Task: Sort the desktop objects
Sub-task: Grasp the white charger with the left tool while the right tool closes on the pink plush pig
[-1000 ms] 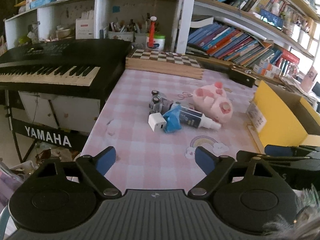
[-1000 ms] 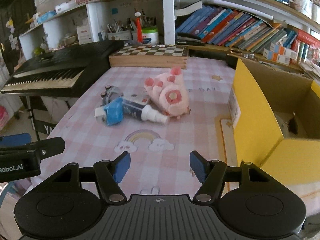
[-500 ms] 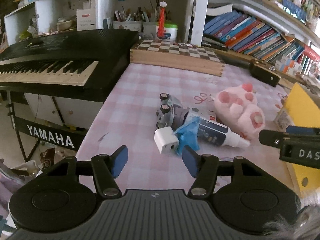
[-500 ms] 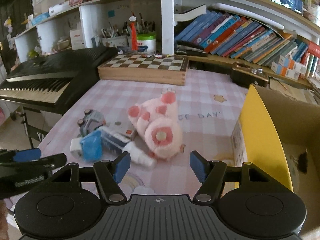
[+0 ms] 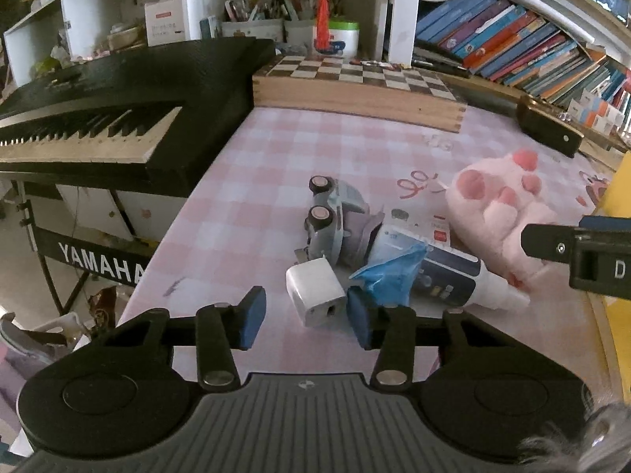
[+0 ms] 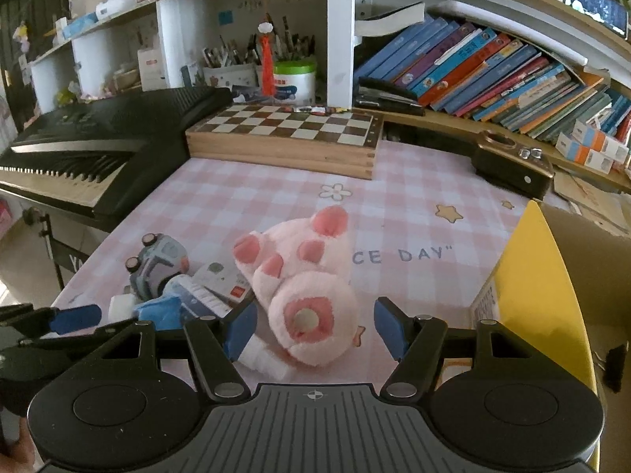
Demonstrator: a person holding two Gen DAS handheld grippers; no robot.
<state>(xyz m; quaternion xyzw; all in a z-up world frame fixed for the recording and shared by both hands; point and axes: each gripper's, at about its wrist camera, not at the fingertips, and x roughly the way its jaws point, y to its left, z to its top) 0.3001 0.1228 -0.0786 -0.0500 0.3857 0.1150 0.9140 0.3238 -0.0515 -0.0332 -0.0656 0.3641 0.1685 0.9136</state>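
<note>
A small pile lies on the pink checked tablecloth [image 5: 276, 165]. It holds a white charger cube [image 5: 315, 295], a grey-blue toy car [image 5: 335, 220], a blue packet [image 5: 394, 276], a white bottle with a dark label [image 5: 445, 280] and a pink plush paw [image 5: 497, 213]. My left gripper [image 5: 307, 319] is closing with the charger cube between its blue pads. The right pad is next to the cube and the left pad stands clear of it. My right gripper [image 6: 314, 331] is open around the near end of the plush paw [image 6: 303, 295], pads apart from it.
A yellow cardboard box [image 6: 528, 295] stands open at the right table edge. A wooden chessboard [image 5: 355, 79] lies at the back, a black Yamaha keyboard [image 5: 118, 90] flanks the left edge, and a dark case [image 6: 512, 165] sits at the back right. Bookshelves rise behind.
Both grippers have moved forward and down to the pile. The left jaws have narrowed around the charger cube. The right jaws kept their width and now straddle the plush paw.
</note>
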